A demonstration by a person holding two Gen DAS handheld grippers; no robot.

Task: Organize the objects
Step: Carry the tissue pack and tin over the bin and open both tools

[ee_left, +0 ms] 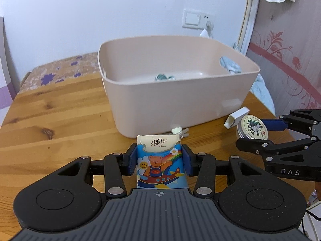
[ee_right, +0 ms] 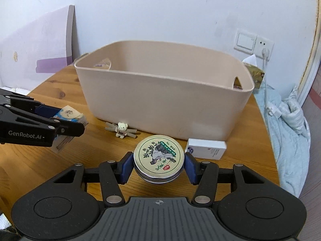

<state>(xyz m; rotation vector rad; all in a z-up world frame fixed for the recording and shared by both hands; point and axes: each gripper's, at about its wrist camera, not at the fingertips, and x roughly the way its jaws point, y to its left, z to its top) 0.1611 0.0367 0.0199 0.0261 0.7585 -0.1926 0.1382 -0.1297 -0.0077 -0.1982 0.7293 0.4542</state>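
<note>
My left gripper [ee_left: 159,160] is shut on a blue tissue pack [ee_left: 160,160] with a cartoon bear, just above the wooden table in front of the beige bin [ee_left: 160,104]; it also shows in the right wrist view [ee_right: 69,115]. My right gripper [ee_right: 159,166] is shut on a round metal tin [ee_right: 158,157] with a green plant label, in front of the bin [ee_right: 160,104]. The tin also shows in the left wrist view [ee_left: 253,128]. A small bear clip [ee_right: 121,130] and a white box [ee_right: 206,148] lie on the table near the bin's front wall.
The bin holds a small teal item [ee_left: 164,77]. A light blue cloth [ee_right: 286,124] drapes over the table's right edge. A wall socket with a plugged cable [ee_right: 264,52] is behind. A floral mat [ee_left: 60,72] lies at the back left.
</note>
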